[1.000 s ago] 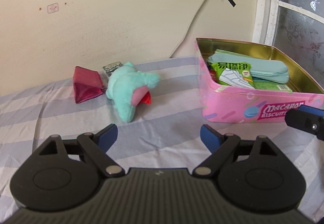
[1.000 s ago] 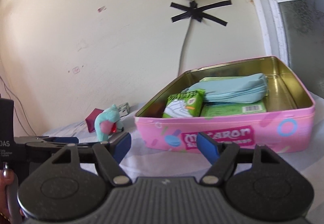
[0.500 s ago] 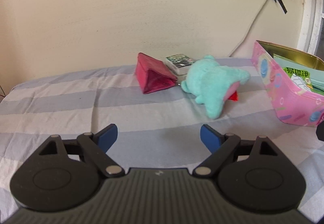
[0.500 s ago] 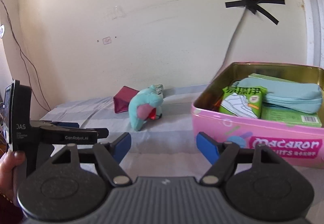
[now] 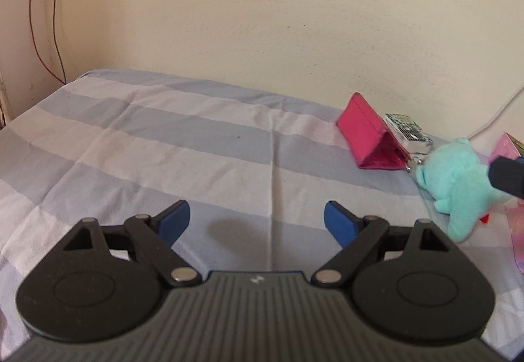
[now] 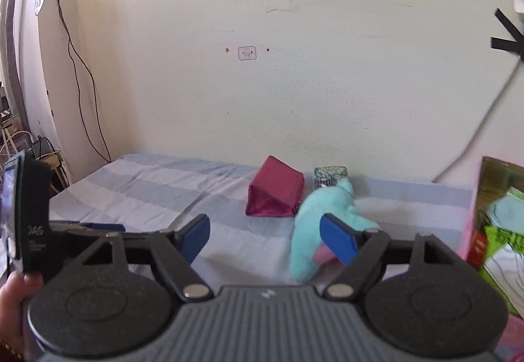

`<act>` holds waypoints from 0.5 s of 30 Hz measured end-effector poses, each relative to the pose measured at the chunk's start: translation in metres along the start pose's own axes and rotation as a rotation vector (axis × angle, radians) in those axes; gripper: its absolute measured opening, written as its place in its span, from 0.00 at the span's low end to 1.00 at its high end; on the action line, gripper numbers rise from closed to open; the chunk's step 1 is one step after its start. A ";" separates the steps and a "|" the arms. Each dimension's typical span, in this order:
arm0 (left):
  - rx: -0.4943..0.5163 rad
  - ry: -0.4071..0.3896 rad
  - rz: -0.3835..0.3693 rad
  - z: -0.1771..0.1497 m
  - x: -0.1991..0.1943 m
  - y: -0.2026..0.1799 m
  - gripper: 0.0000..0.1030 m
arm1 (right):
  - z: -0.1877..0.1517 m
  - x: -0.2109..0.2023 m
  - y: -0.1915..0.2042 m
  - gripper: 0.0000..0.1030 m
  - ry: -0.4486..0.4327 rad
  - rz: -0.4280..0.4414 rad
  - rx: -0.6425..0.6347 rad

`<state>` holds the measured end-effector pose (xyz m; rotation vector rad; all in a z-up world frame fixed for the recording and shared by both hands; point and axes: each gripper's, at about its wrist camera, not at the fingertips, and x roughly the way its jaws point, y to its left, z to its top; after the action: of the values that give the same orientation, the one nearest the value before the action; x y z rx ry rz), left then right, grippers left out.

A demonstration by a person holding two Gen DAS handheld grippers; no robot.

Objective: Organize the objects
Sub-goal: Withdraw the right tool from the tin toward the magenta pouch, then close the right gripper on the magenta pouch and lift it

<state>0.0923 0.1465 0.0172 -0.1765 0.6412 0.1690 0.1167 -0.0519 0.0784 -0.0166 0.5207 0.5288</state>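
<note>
A teal plush toy (image 6: 327,208) lies on the striped sheet, just beyond my right gripper (image 6: 265,239), whose jaws are opening with nothing between them. Behind the toy sit a red folded pouch (image 6: 275,195) and a small patterned box (image 6: 330,175). The pink tin (image 6: 471,231) with packets stands at the right edge. In the left wrist view the plush toy (image 5: 458,178), the pouch (image 5: 370,139) and the box (image 5: 407,133) are far right. My left gripper (image 5: 257,224) is open over bare sheet.
The striped sheet (image 5: 163,139) covers the bed, with the cream wall (image 6: 262,83) close behind it. A red cord (image 5: 42,18) hangs at the left corner. A white cable (image 6: 475,139) runs down the wall at the right. A hand (image 6: 13,303) holds the left gripper.
Both views have swung left: the tin has slid from the middle to the right edge, and the toy and pouch have shifted right. The right jaws stand a little wider.
</note>
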 end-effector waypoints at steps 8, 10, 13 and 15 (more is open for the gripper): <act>-0.101 0.048 -0.023 0.005 0.011 0.019 0.88 | 0.039 0.125 -0.008 0.85 0.153 -0.021 0.097; -0.112 0.049 -0.028 0.006 0.012 0.021 0.88 | 0.042 0.152 -0.014 0.85 0.206 -0.053 0.126; -0.130 0.041 -0.039 0.008 0.010 0.023 0.88 | 0.041 0.184 -0.022 0.83 0.306 -0.084 0.129; -0.133 0.034 -0.038 0.009 0.010 0.024 0.88 | 0.038 0.200 -0.024 0.82 0.360 -0.089 0.108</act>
<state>0.1003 0.1726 0.0160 -0.3197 0.6608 0.1727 0.2934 0.0285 0.0131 -0.0323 0.8961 0.4114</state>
